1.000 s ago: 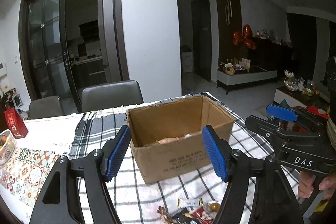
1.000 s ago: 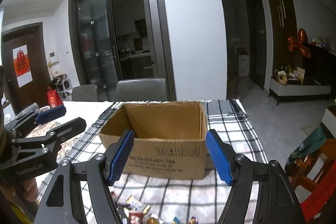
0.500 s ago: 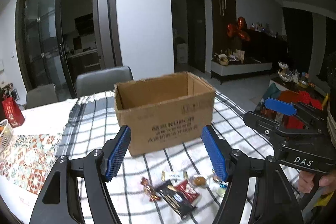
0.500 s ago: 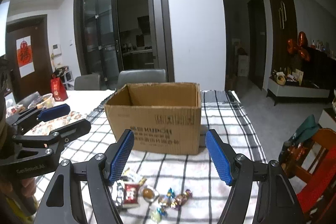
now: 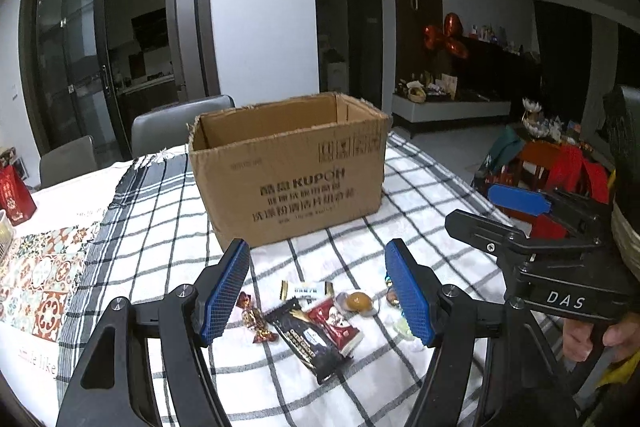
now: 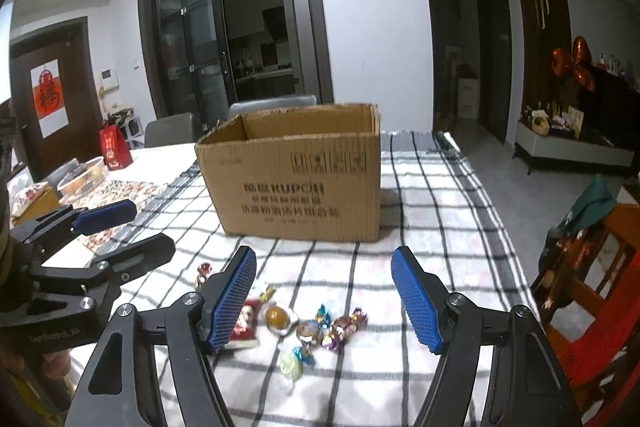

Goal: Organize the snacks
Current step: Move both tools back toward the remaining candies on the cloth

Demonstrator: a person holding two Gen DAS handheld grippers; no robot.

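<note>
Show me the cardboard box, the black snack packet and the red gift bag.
cardboard box (image 5: 296,183): left wrist view, printed front wall.
black snack packet (image 5: 306,339): left wrist view, middle of wrapper.
red gift bag (image 6: 114,147): right wrist view, front face.

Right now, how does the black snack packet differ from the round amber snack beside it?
The black snack packet is long, flat and opaque, lying diagonally; the round amber snack is small, domed and sealed in clear wrap. The packet lies nearer the camera than the amber snack. Both lie on the checked cloth, outside the cardboard box.

The right gripper (image 6: 324,291) hangs open above wrapped snacks (image 6: 310,331) on checked cloth (image 6: 432,227); cardboard box (image 6: 296,183) stands beyond.
</note>
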